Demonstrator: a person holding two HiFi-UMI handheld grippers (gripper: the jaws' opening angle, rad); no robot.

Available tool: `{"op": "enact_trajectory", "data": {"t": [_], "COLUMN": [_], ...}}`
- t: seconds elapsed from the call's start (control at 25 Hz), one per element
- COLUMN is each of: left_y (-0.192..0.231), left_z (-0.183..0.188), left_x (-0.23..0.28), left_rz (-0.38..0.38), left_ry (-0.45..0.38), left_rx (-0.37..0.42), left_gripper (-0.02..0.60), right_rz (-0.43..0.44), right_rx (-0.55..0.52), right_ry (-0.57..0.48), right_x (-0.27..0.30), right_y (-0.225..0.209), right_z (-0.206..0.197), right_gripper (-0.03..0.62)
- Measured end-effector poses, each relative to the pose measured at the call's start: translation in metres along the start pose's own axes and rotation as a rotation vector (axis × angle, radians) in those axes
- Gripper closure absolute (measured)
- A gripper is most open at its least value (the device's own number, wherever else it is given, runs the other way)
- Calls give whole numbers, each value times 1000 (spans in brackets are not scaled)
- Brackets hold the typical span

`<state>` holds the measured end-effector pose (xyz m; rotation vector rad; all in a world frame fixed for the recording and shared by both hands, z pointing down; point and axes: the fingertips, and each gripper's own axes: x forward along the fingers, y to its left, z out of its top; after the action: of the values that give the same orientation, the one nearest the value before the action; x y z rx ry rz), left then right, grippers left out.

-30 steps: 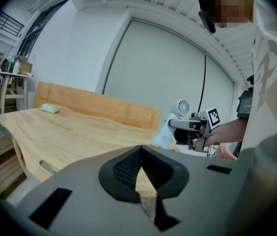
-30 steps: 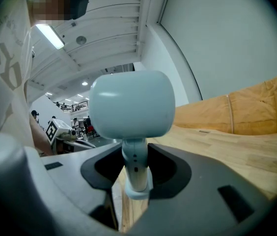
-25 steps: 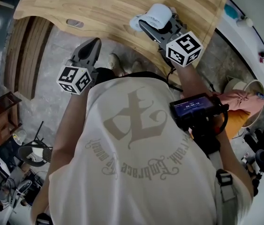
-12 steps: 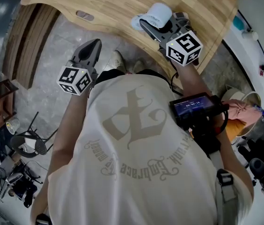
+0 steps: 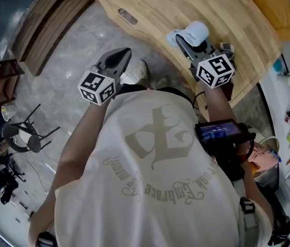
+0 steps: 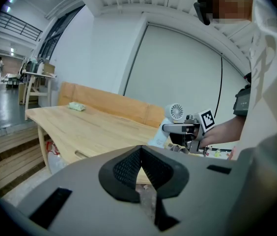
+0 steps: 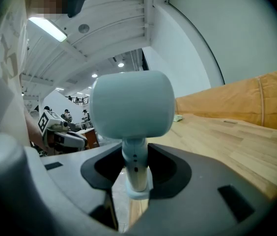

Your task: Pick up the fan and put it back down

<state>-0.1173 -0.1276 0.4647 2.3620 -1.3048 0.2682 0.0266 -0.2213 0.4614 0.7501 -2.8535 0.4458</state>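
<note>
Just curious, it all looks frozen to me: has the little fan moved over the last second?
Yes. Held by the right gripper, the fan seems to have shifted along the wooden table edge, closer to the slot in its top.

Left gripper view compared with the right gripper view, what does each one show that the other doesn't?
Only the left gripper view shows the fan from its grille side, and the left claw shut with nothing in it. Only the right gripper view shows the fan's stem clamped in the right claw, with the fan's smooth rounded back toward the camera. Both show the fan and the wooden table, and each shows the other claw off to one side.
</note>
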Motion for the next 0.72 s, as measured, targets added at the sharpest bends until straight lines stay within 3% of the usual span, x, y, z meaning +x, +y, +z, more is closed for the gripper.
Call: {"op": "enact_trajectory", "data": {"t": [0.32, 0.72], "left_y": [27, 60], "left_z": [-1, -5], "left_x": [-10, -10], "left_rz": [17, 38], "left_ry": [-2, 13], "left_rx": [-25, -69], "left_gripper": [571, 571], "right_rz": [-44, -162], "right_rx": [31, 48], "right_ry": [101, 203], "right_x": [35, 61], "right_y": [-18, -59], "right_z": [-29, -64], "right_gripper": [444, 444]}}
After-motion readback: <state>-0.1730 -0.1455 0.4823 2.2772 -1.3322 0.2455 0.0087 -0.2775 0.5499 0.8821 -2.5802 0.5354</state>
